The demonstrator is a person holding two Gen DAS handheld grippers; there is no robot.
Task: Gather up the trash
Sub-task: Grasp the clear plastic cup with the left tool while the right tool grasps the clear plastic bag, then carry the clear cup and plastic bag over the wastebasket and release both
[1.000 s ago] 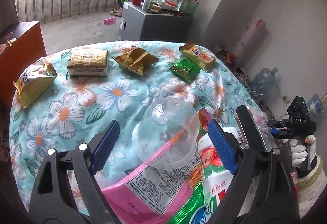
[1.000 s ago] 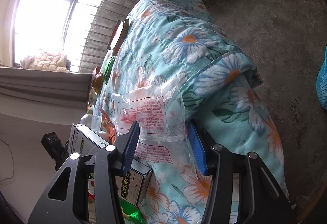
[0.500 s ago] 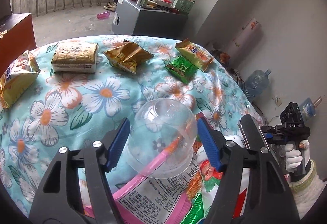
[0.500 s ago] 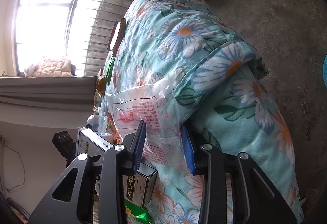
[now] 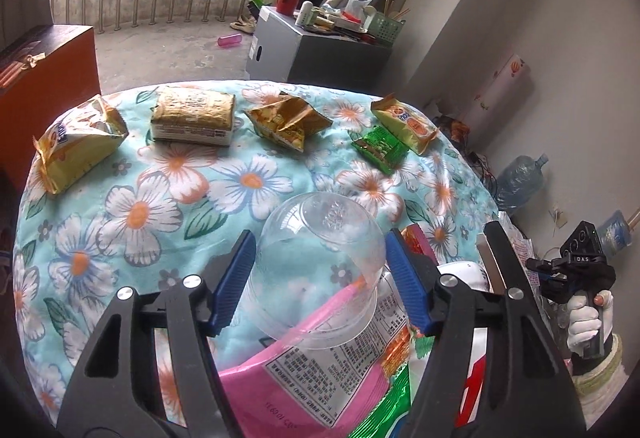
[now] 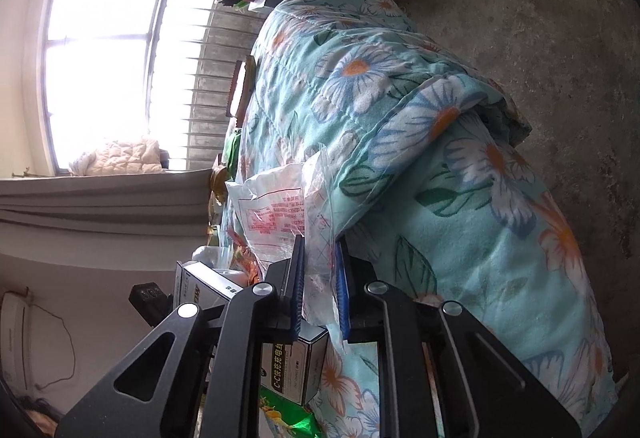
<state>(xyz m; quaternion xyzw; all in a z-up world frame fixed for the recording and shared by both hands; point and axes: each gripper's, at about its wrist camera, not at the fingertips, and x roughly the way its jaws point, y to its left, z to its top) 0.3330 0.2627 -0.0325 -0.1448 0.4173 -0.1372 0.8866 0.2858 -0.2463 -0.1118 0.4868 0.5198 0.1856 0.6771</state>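
Left hand-held gripper [image 5: 318, 280] sits with its blue pads on either side of an upturned clear plastic cup [image 5: 320, 262]; we see the pads just beside the cup walls, but cannot confirm that they press on it. Right hand-held gripper [image 6: 319, 284] is closing, with a crumpled clear plastic bag [image 6: 280, 214] printed in red between its pads, which already pinch the film.

We note the surface is a flower-print quilt [image 5: 160, 206], pale blue, spread over a rounded top. The cup's rim rests on a pink wrapper [image 5: 304, 378] at the near edge. Along the far side lie, well apart from each other, a yellow snack bag [image 5: 76, 142], a tan packet [image 5: 193, 115], a crumpled gold wrapper [image 5: 288, 122], a green packet [image 5: 380, 148] and an orange packet [image 5: 404, 124] that overlaps the green one. Middle of the quilt is bare.

Beyond the quilt we see concrete floor, a grey cabinet [image 5: 312, 54] with clutter on top, a railing with bright light behind it, and an orange-brown box [image 5: 48, 70] to the left. In the right wrist view the quilt edge hangs in folds over bare concrete floor [image 6: 520, 18]; a small carton [image 6: 296, 362] lies beside the lower pad.

In the left wrist view, a gloved hand [image 5: 588, 322] grips the right tool's handle at the quilt's right edge. Both tools point downward at a slant.
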